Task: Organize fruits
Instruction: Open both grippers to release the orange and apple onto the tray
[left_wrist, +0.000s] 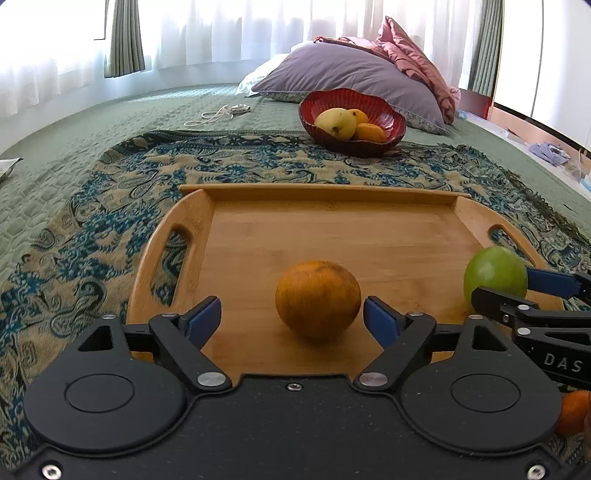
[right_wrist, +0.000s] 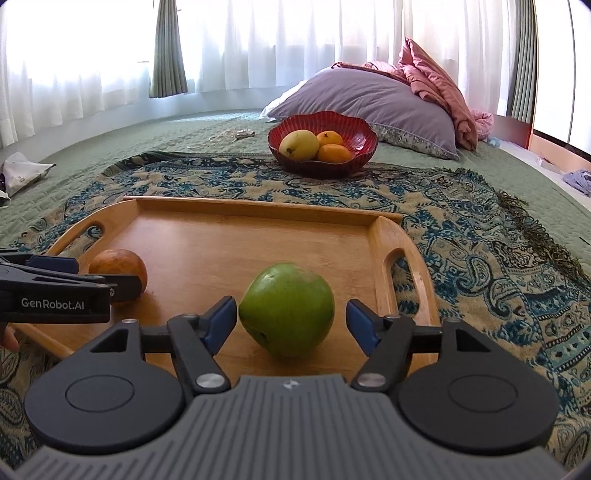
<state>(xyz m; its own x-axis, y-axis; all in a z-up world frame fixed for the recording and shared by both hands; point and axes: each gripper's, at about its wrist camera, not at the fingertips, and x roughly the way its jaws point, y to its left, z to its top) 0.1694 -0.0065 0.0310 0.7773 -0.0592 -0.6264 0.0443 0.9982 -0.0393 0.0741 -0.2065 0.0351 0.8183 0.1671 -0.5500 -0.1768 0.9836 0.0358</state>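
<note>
An orange (left_wrist: 317, 297) sits on the wooden tray (left_wrist: 332, 229), between the open fingers of my left gripper (left_wrist: 291, 317), which do not touch it. A green apple (right_wrist: 287, 309) sits on the tray (right_wrist: 240, 236) between the open fingers of my right gripper (right_wrist: 291, 319), with small gaps on both sides. Each gripper shows in the other's view: the right one (left_wrist: 517, 291) around the apple (left_wrist: 495, 275), the left one (right_wrist: 92, 275) around the orange (right_wrist: 118, 267). A red bowl (left_wrist: 391, 118) holds a yellow mango (left_wrist: 335, 123) and two oranges; it also shows in the right wrist view (right_wrist: 360, 138).
The tray lies on a patterned blue and beige cloth (right_wrist: 480, 236) over a green bedspread (left_wrist: 55, 147). A purple pillow (right_wrist: 369, 96) and pink blanket (right_wrist: 439, 85) lie behind the bowl. A white cable (left_wrist: 218, 114) lies far left. Another orange fruit (left_wrist: 574, 411) shows at the right edge.
</note>
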